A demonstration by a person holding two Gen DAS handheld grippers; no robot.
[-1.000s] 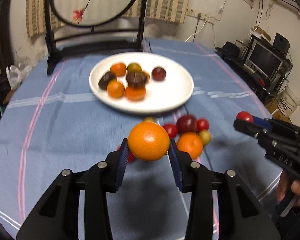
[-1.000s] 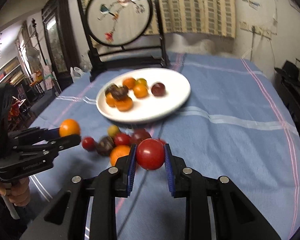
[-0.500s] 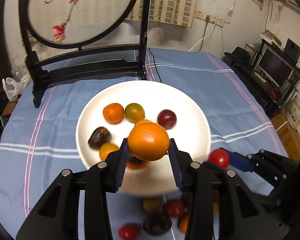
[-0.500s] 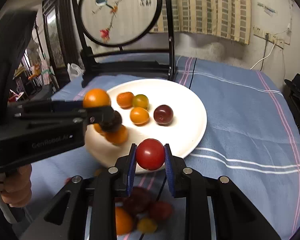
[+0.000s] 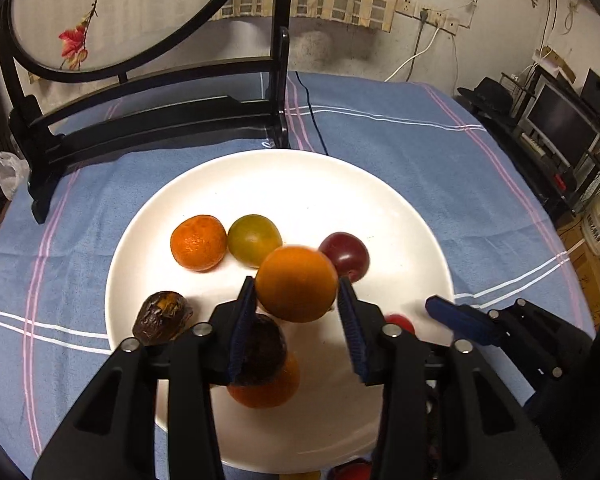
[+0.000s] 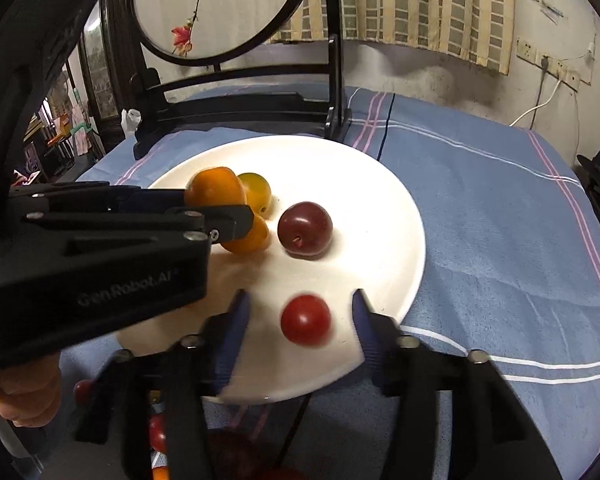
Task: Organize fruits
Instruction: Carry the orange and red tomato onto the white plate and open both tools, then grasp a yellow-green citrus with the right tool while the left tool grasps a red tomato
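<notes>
Two handheld grippers hover over a white plate of fruit on a blue-clothed counter.

The left gripper has its blue-padded fingers clamped on an orange, held above the middle of the white plate. The right gripper has its fingers spread wide apart, and a red cherry tomato sits loose between them, touching neither, over the plate's near edge. Its outline is blurred. On the plate lie a tangerine, a yellow-green tomato just beside it, a dark red plum, two dark brown wrinkled fruits and another orange fruit partly hidden beneath the left gripper. The blue striped tablecloth covers the counter. Behind the plate stands a black wooden stand holding a round embroidered screen.
</notes>
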